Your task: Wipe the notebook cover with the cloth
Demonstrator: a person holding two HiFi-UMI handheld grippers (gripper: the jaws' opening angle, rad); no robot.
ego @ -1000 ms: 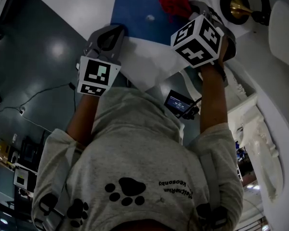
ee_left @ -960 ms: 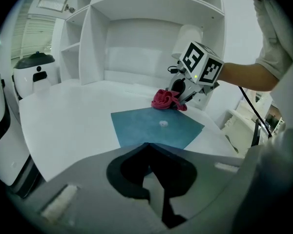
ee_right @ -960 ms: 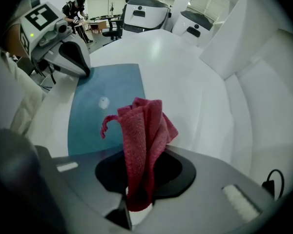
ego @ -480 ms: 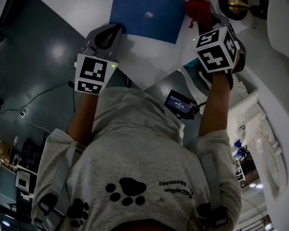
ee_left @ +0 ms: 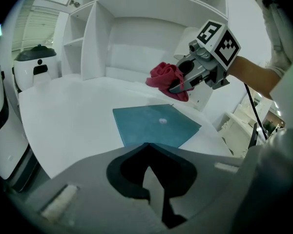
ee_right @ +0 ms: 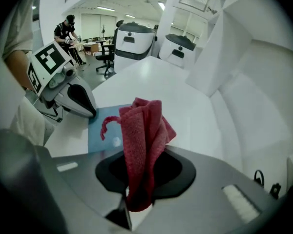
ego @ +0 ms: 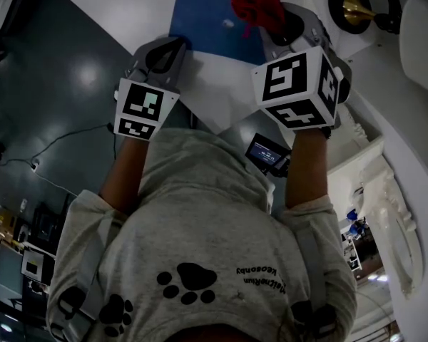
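While the person bends over the white table (ee_left: pixel 63 116), the right gripper (ee_left: pixel 178 87) is clamped tight on a bunched red cloth (ee_right: pixel 144 130), with the fabric pinched between its jaws and spilling out above them. It holds the cloth up off the tabletop, near the far edge of the blue notebook (ee_left: pixel 154 126), and I can't make out any contact with the cover from where I stand. The notebook lies flat and closed on the table, with a small pale spot near its middle. The left gripper (ego: pixel 177 46) sits at the notebook's near corner with its jaws brought together and nothing between them. Whether it presses on the corner, I can't tell. White shelving (ee_left: pixel 136 38) stands behind the table.
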